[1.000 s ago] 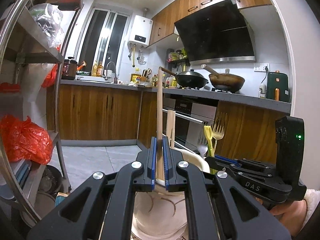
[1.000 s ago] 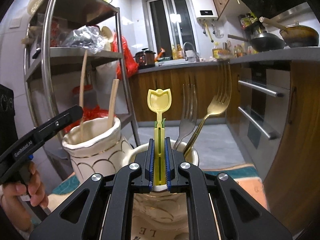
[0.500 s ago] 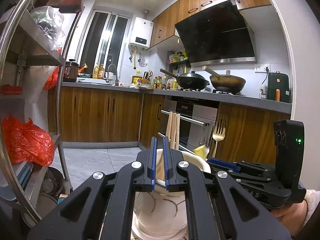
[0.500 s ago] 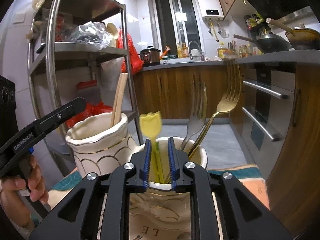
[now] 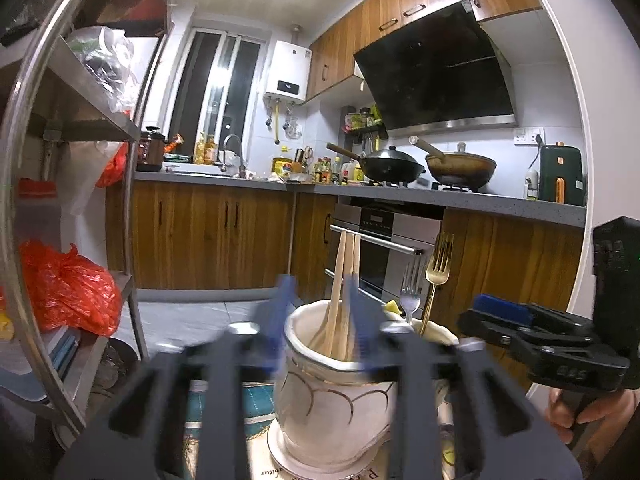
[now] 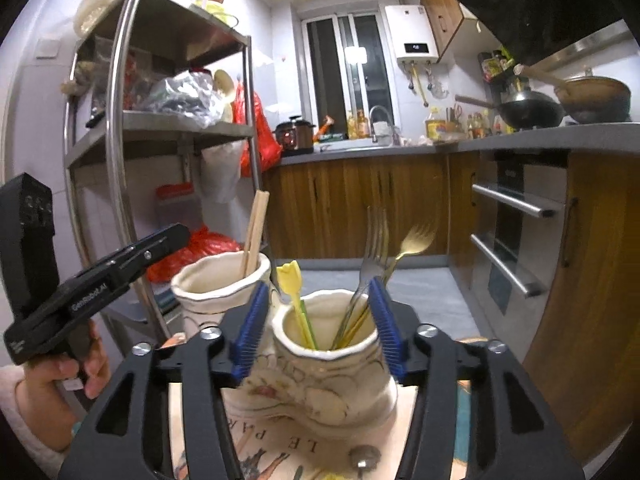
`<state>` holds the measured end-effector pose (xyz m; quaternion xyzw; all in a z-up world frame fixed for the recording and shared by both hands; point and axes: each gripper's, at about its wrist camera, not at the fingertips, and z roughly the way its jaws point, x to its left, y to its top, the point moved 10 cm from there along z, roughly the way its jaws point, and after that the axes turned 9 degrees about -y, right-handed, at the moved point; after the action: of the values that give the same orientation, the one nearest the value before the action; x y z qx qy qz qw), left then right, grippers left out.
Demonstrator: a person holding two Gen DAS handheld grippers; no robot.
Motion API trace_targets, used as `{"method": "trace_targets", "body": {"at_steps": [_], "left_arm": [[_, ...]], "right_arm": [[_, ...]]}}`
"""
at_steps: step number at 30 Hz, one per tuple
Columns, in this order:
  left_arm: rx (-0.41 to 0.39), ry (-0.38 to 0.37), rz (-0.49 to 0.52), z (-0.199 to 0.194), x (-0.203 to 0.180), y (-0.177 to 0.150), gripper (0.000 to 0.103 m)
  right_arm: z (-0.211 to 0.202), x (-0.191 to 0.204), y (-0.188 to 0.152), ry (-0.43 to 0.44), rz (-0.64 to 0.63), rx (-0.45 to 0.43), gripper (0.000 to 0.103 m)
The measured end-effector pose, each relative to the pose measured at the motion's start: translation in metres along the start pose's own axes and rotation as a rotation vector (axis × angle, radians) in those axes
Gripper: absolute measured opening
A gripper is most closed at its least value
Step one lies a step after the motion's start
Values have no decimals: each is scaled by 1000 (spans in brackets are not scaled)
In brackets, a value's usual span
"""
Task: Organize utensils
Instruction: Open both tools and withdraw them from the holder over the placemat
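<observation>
Standing by the table, left to right:
Left hand: a hand [image 6: 80, 364] with a pale sleeve grips the handle of the left gripper [image 5: 318, 312], low at the left edge of the right wrist view.
Left gripper: jaws have just been opening and now stand apart, released; its blue pads [image 5: 280, 312] are blurred and sit either side of the left jar's mouth, and the chopsticks between them are not pinched.
Left jar: a cream ceramic jar [image 5: 332, 408] with thin gold lines, upright on a printed mat [image 6: 288, 446].
Chopsticks: a pair of wooden chopsticks [image 5: 342, 292] stands in the left jar, leaning against its rim.
Right jar: a second cream jar [image 6: 320, 376], just beside the first, closest to the right wrist camera.
Yellow utensil: a yellow tulip-topped piece [image 6: 294, 296] stands loose inside the right jar, leaning to the left.
Forks: a silver fork [image 6: 370, 264] and a gold fork [image 6: 404, 256] stand in the same jar, tines up.
Right gripper: the right gripper [image 6: 318, 326] has just been opening; its jaws flank the jar's mouth and grasp nothing.
</observation>
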<state>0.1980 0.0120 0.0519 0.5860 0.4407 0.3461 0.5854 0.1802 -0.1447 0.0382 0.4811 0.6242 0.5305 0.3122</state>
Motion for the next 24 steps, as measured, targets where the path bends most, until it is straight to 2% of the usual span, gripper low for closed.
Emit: {"method": "trace_targets", "body": {"at_steps": [2,3,5,8,10,12,24], "left_arm": [[-10,3,-6,-7,-2,2,51],[-11,4,-8,-11,-4,2,54],[-13,10,-7,-18,-7,3,58],[-23,35,12,-33,-13,3,76],[-30,46,18,-43,-17,3,82],[-29,56,5,-51,-18,2,96],[70,113,16,-75,-25,-32,98]], "right_arm": [[-10,-3,0,-3,12,-9,69],[-15,-4,-1,-6,16,-12,70],[-22,-8,-3,-10,22,-15,84],[-31,-14,-11,-14,34,-3,88],[-35,-17,-16,-20,35,6,93],[-40,-21,-22,-27,44,11,96],[-66,-24,-37,-71,18,-12,98]]}}
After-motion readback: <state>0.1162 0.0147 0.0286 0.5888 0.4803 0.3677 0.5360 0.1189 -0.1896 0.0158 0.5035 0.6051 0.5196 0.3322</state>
